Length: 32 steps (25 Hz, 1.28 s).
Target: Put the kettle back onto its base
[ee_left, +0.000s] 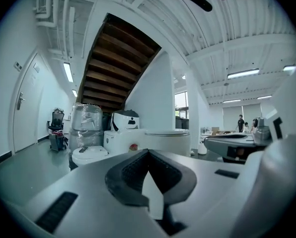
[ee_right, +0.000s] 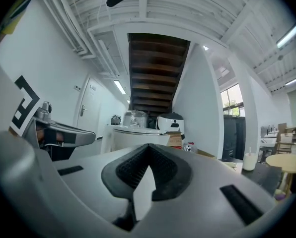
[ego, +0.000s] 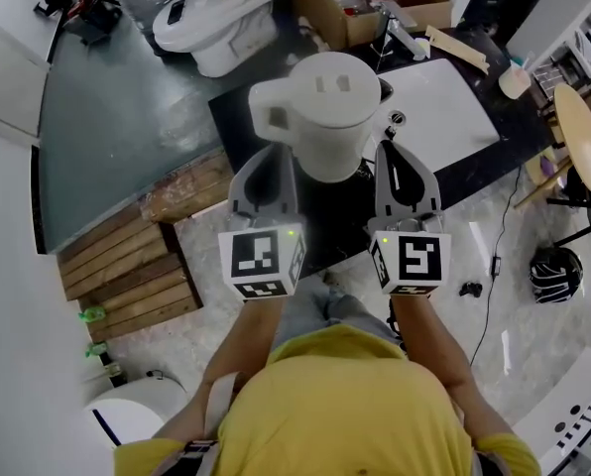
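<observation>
The white kettle [ego: 325, 112] stands upright at the near edge of a black table [ego: 454, 177], its handle pointing left. Whether its base is under it I cannot tell. My left gripper [ego: 268, 157] sits just below and left of the kettle in the head view, shut and holding nothing. Just to the kettle's right, my right gripper [ego: 395, 152] is likewise shut and empty. In the left gripper view the dark pads [ee_left: 123, 175] of the left gripper [ee_left: 148, 151] meet at the tip. In the right gripper view the right gripper [ee_right: 149, 146] is closed the same way. Neither gripper view shows the kettle.
A white board [ego: 444, 102] lies on the table right of the kettle. Behind are a white toilet [ego: 211, 18] and a cardboard box [ego: 370, 3]. Wooden planks [ego: 127, 266] lie on the floor at left. A round stool [ego: 578, 137] and a black striped object [ego: 555, 274] are at right.
</observation>
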Each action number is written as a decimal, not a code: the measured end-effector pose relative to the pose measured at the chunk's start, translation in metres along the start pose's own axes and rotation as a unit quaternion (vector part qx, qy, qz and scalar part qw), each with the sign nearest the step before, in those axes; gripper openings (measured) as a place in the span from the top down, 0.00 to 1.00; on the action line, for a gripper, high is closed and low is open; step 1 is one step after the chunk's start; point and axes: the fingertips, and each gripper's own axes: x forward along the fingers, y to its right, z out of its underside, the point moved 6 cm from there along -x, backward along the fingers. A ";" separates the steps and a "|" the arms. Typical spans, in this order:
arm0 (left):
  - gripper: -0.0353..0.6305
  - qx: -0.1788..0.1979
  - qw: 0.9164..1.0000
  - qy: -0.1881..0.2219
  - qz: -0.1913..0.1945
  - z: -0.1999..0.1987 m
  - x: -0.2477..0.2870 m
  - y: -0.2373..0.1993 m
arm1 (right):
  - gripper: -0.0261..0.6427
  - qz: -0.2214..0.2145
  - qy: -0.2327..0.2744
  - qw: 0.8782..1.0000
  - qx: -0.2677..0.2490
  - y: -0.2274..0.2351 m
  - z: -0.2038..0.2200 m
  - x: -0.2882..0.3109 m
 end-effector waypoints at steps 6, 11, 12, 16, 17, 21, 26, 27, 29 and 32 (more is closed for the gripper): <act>0.94 -0.008 1.000 0.001 0.023 -0.013 -0.028 0.026 | 0.94 -0.019 0.007 1.000 -0.002 -0.012 -0.016 -0.026; 0.94 0.001 0.999 -0.003 0.044 -0.018 -0.047 0.041 | 0.94 -0.037 0.012 0.999 -0.005 -0.022 -0.031 -0.049; 0.94 0.003 0.999 -0.005 0.047 -0.018 -0.051 0.043 | 0.94 -0.039 0.014 0.999 -0.005 -0.025 -0.035 -0.053; 0.94 0.012 0.998 0.001 0.057 -0.024 -0.065 0.054 | 0.94 -0.047 0.020 0.999 -0.011 -0.031 -0.043 -0.069; 0.94 0.014 0.998 0.004 0.060 -0.027 -0.067 0.058 | 0.94 -0.047 0.020 0.999 -0.011 -0.032 -0.044 -0.073; 0.94 0.012 0.997 0.019 0.071 -0.033 -0.075 0.069 | 0.94 -0.052 0.015 0.999 -0.006 -0.037 -0.044 -0.082; 0.94 0.011 0.996 0.027 0.083 -0.034 -0.079 0.077 | 0.94 -0.074 0.006 0.997 -0.004 -0.046 -0.040 -0.089; 0.94 0.009 0.996 0.023 0.084 -0.032 -0.079 0.077 | 0.94 -0.074 0.008 0.997 -0.004 -0.047 -0.040 -0.090; 0.94 0.003 0.996 0.016 0.085 -0.030 -0.078 0.075 | 0.94 -0.070 0.014 0.997 0.001 -0.050 -0.040 -0.089; 0.94 0.003 0.996 0.012 0.086 -0.028 -0.074 0.069 | 0.94 -0.073 0.007 0.997 -0.007 -0.052 -0.037 -0.086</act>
